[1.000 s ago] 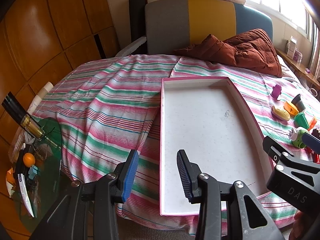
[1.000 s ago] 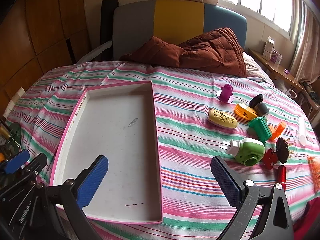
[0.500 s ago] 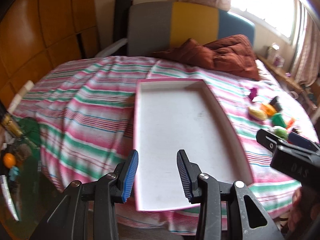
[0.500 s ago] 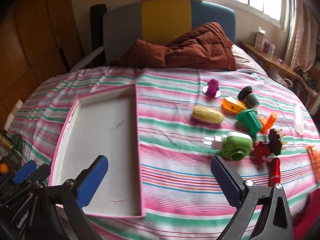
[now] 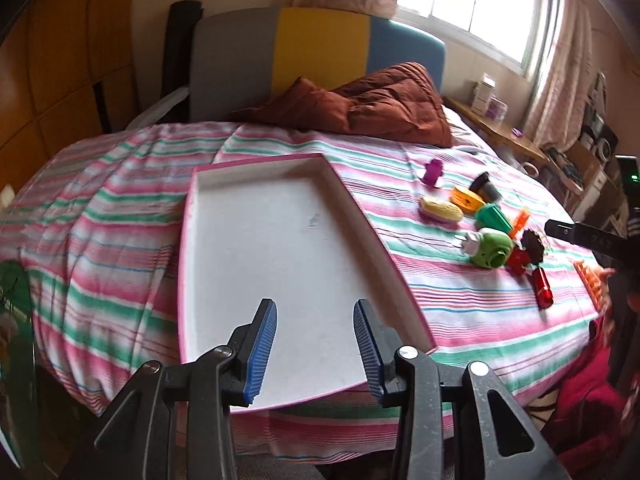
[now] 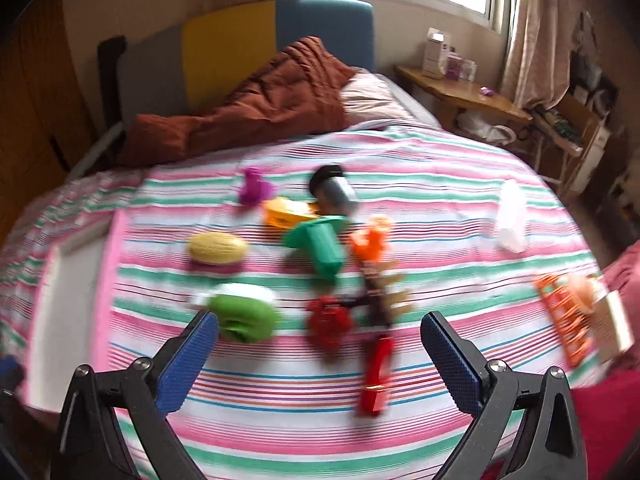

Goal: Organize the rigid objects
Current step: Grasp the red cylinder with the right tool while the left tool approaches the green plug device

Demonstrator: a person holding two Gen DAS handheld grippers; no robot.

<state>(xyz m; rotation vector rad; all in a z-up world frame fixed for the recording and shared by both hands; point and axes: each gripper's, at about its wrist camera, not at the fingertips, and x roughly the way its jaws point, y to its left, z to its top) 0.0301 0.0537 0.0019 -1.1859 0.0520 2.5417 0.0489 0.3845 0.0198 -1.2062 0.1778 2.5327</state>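
No writing can be read on anything here; the right wrist view is smeared with motion blur. The left claw (image 5: 315,344), black plastic with ribbed blue pads, stands open and empty over the near end of a shallow rectangular tray (image 5: 400,280) with a matte white floor and pink rim, lying on the left part of a bed under a pink, green and white striped sheet (image 5: 112,216). To the tray's right, small hard plastic items sit scattered on the sheet: a purple figure (image 5: 433,171), a yellow oval piece with a ridged top (image 5: 441,209), an orange wedge (image 5: 466,198), a dark cylinder (image 5: 485,186), a green flanged cup on its side (image 5: 494,218), a rounded lime-green and white gadget (image 5: 490,246), a red and dark brown clump (image 5: 527,249) and a glossy red tube (image 5: 543,288). The right claw (image 6: 320,354), likewise open and empty, hovers above the lime gadget and red tube. A rumpled brown quilt (image 6: 256,108) lies at the headboard.
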